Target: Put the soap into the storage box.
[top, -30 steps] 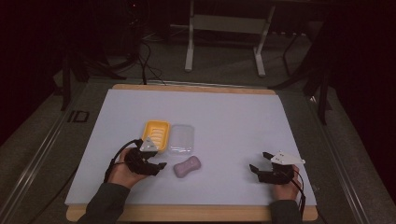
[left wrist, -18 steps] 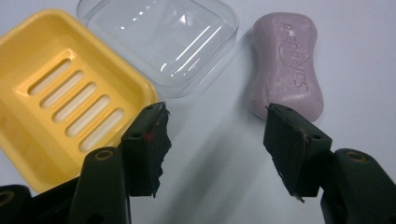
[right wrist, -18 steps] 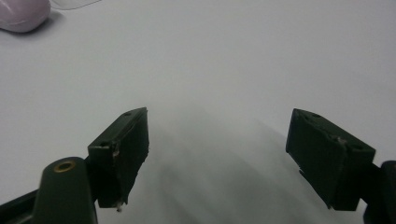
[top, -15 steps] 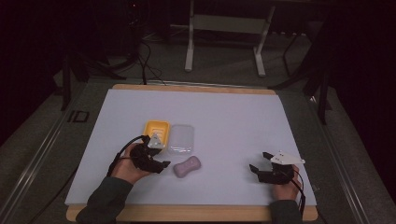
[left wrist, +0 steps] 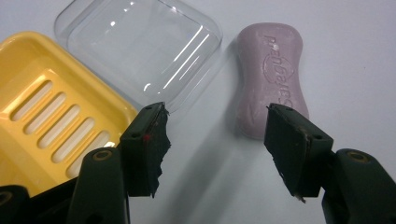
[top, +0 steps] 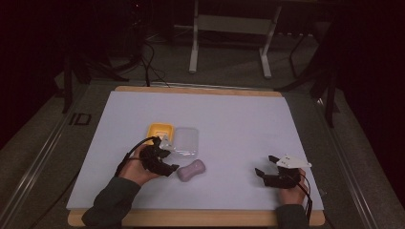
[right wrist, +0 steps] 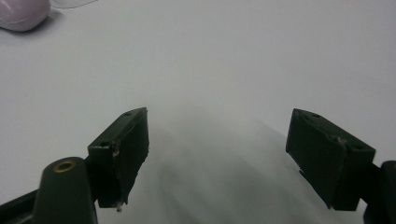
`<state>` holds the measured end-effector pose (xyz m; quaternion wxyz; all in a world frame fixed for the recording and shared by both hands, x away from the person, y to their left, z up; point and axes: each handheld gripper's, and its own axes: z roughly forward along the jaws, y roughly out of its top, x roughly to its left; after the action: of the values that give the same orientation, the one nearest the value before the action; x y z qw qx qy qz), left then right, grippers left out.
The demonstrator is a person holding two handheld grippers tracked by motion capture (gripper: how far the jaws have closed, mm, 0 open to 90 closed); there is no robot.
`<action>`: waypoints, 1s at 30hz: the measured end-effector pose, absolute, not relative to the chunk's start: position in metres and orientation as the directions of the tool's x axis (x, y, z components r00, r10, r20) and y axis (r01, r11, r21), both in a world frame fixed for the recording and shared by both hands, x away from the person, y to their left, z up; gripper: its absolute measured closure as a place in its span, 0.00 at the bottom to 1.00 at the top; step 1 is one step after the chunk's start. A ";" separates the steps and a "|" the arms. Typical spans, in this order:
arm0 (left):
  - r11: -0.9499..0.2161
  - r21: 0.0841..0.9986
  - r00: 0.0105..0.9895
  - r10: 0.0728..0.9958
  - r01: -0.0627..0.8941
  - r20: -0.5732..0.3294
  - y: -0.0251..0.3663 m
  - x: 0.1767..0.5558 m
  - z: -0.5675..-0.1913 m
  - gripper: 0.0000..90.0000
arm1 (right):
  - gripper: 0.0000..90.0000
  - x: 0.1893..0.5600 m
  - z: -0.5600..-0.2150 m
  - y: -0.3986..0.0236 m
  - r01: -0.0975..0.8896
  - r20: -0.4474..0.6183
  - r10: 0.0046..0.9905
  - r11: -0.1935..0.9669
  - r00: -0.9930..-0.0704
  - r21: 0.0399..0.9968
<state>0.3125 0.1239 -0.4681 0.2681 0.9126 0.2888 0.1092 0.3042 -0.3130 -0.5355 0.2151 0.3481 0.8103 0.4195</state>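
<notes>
A mauve soap bar [top: 191, 170] [left wrist: 271, 79] lies on the white mat. Left of it and farther back, a yellow slotted soap dish [top: 159, 131] [left wrist: 51, 112] and a clear plastic lid [top: 186, 140] [left wrist: 140, 51] sit side by side. My left gripper [top: 171, 163] [left wrist: 215, 140] hovers just left of the soap, pointing at it. It is open, with bare mat between the jaws; one jaw tip overlaps the soap's near end in the left gripper view. My right gripper [top: 263, 165] [right wrist: 217, 149] is open over bare mat at the right. A corner of the soap [right wrist: 21, 14] appears in its view.
The white mat [top: 239, 119] covers a wooden tabletop whose front edge [top: 200, 218] runs along the bottom. Behind the table stand a metal frame [top: 229, 24] and dark stands, with cables [top: 153, 52] on the floor.
My left hand has moved to the right, closer to the soap bar and the dish. The right hand has not moved.
</notes>
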 end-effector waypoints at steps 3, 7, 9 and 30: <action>-0.692 0.547 0.811 0.584 0.471 0.041 0.121 0.313 -0.468 0.44 | 0.23 0.304 -0.535 -0.313 0.384 -0.056 0.744 0.406 -0.665 0.829; -0.697 0.542 0.814 0.579 0.469 0.041 0.120 0.314 -0.468 0.44 | 0.23 0.304 -0.536 -0.313 0.384 -0.057 0.744 0.407 -0.665 0.829; -0.696 0.544 0.815 0.579 0.469 0.038 0.118 0.315 -0.466 0.44 | 0.23 0.304 -0.536 -0.313 0.385 -0.056 0.744 0.407 -0.666 0.828; -0.711 0.525 0.828 0.560 0.469 0.018 0.103 0.319 -0.462 0.44 | 0.23 0.304 -0.536 -0.312 0.386 -0.058 0.745 0.409 -0.665 0.827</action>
<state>0.3189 0.1034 -0.4621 0.2581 0.9207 0.2793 0.0882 0.3042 -0.3124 -0.5356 0.2149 0.3483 0.8114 0.4173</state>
